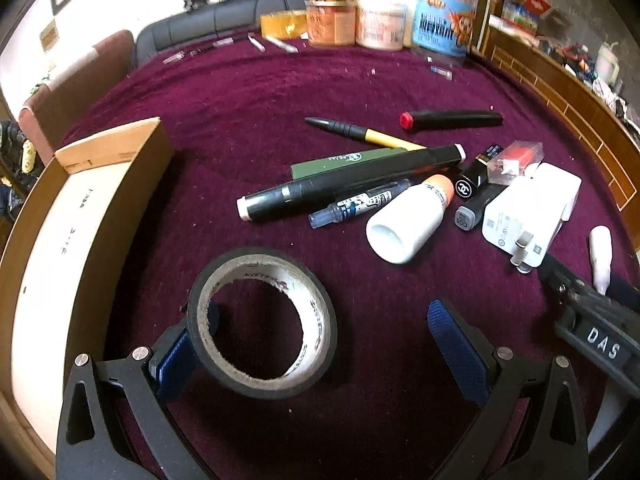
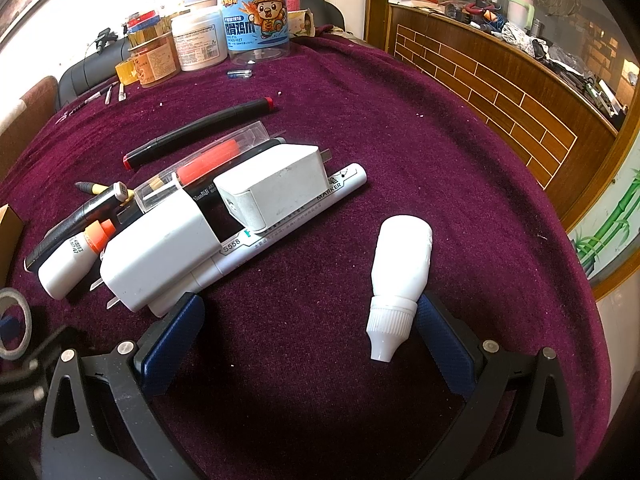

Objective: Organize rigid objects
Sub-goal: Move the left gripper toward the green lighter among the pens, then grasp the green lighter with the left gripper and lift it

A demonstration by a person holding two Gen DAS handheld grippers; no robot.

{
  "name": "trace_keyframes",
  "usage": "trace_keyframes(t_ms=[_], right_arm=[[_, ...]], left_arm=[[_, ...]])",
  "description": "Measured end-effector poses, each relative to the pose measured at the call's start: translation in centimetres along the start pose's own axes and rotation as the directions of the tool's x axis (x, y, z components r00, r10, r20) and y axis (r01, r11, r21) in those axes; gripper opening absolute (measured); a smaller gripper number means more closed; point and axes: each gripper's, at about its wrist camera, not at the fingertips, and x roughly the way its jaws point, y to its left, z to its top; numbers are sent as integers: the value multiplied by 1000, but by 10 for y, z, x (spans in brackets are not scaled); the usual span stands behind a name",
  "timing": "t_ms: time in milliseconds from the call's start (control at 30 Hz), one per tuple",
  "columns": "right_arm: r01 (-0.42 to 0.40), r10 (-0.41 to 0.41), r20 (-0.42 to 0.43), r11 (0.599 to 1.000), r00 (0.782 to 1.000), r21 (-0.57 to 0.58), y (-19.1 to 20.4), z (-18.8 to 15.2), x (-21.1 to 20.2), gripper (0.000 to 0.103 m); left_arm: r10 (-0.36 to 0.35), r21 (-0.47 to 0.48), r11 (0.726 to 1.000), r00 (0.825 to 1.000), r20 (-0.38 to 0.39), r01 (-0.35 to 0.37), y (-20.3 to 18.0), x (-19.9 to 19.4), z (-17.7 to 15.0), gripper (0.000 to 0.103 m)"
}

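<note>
Tape roll (image 1: 264,322) btwn spread left fingers (image 1: 320,332); right fingers (image 2: 308,344) spread, dropper bottle (image 2: 400,276) inside.

A tape roll (image 1: 262,322) lies on the desk (image 1: 240,92), nearest the left wrist camera, with a cardboard box (image 1: 60,216) to its left. Behind and to the right of the roll sits a pile: a long marker (image 1: 348,182) lies across a flat card (image 1: 344,162) and a pen (image 1: 360,134), a small bottle (image 1: 408,220) lies in front of it, and a charger (image 1: 528,210) lies to the right. Jars (image 1: 384,20) stand along the far edge. In the right wrist view a dropper bottle (image 2: 400,280) lies alone, right of the pile.
</note>
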Motion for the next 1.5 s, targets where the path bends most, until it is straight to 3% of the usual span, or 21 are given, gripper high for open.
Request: trace_keyframes(t_ms=[233,400,500,567,633,800,900,1000,1033,1100,1167,1233,1333,1367,1433,1500], right_arm=[[-3,3,-2,1000,1000,-5,0,-2,-2,103],[-117,108,-92,988,990,-100,-6,6,-1,103],[-176,173,-83,984,981,-34,-18,7,-4,103],[-152,149,-77,988,986,-31,-15,6,-4,103],[-62,52,-94,992,994,-108,1,5,2,103],[-89,82,-88,993,993,-79,-4,6,-2,103],[-123,123,-6,992,992,0,-25,0,-28,98],[-88,81,216,996,973,25,-45,1,-75,99],[-51,36,325,998,945,36,-50,4,-89,99],[-55,17,461,996,887,68,-59,17,-95,103],[-36,-12,408,993,913,108,-59,41,-78,103],[-106,50,316,981,948,163,-65,62,-45,103],[-119,58,253,966,966,232,-73,54,-11,101],[-101,53,193,963,980,250,-77,53,-2,100],[-124,63,215,949,975,288,-90,51,-6,99],[-85,19,234,958,972,275,-90,49,-9,99]], left_arm=[[30,-22,999,999,13,-29,-3,-3,-3,102],[-14,25,1000,1000,-19,15,0,-5,-6,102],[-31,43,999,999,-32,32,2,-8,-10,102],[-23,45,999,1000,-9,23,1,-11,-14,102],[-16,42,999,1000,-9,17,1,-12,-14,102],[-11,38,999,1000,-11,12,1,-12,-15,102],[-50,44,998,998,-35,52,6,-14,-13,100],[-167,1,986,986,-13,167,21,-33,-5,94],[-172,12,985,985,29,172,25,-43,2,94],[-149,60,988,985,87,144,27,-53,14,94],[-139,98,987,984,112,129,29,-55,29,95],[-136,124,985,985,107,122,31,-51,39,95],[-115,207,974,989,88,95,26,-41,55,95],[-107,223,971,991,82,86,25,-34,62,94],[-115,217,971,991,62,99,26,-17,74,93],[-146,207,969,989,37,135,26,-5,82,86]])
